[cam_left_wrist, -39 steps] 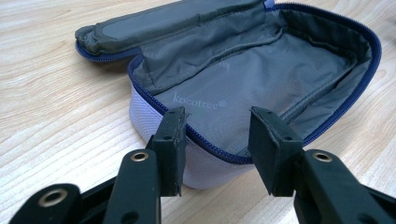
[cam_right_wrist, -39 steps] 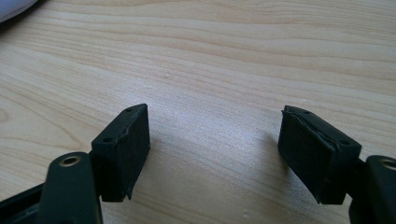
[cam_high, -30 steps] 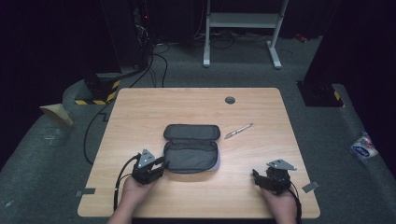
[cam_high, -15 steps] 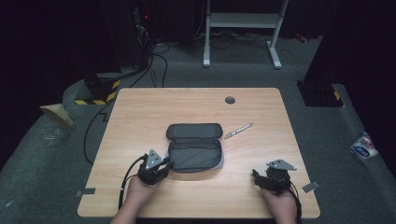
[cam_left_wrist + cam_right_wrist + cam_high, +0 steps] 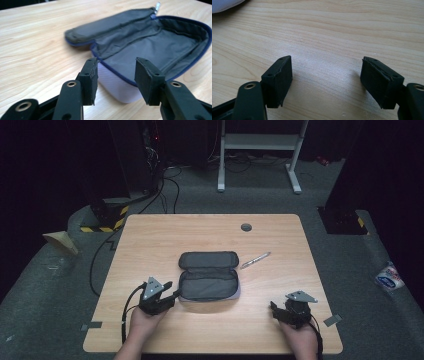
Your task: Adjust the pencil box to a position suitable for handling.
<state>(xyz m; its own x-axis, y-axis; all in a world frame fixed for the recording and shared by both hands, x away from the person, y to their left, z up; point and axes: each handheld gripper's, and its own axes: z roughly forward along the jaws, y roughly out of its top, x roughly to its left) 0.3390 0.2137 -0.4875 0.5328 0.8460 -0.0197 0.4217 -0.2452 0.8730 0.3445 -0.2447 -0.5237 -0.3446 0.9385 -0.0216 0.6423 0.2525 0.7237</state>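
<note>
A dark grey pencil case (image 5: pixel 208 282) lies unzipped on the wooden table (image 5: pixel 150 245), its lid folded back and its grey lining (image 5: pixel 150 45) bare. My left gripper (image 5: pixel 174 294) sits at the case's front left corner. Its jaws have just been opening. In the left gripper view the case's blue-edged rim and pale outer wall pass between the jaws of the left gripper (image 5: pixel 115 72), and the pads stand clear of the rim on both sides. My right gripper (image 5: pixel 274 309) rests near the front right of the table. The right gripper (image 5: pixel 325 75) is open over bare wood.
A silver pen (image 5: pixel 255 260) lies just right of the case. A round cable hole (image 5: pixel 246 227) sits near the table's far edge. Cables, a white stand base (image 5: pixel 260 155) and a dark floor surround the table.
The left gripper's jaws have parted at the case's corner, and the case has ended up slightly to the right. The right hand has kept still.
</note>
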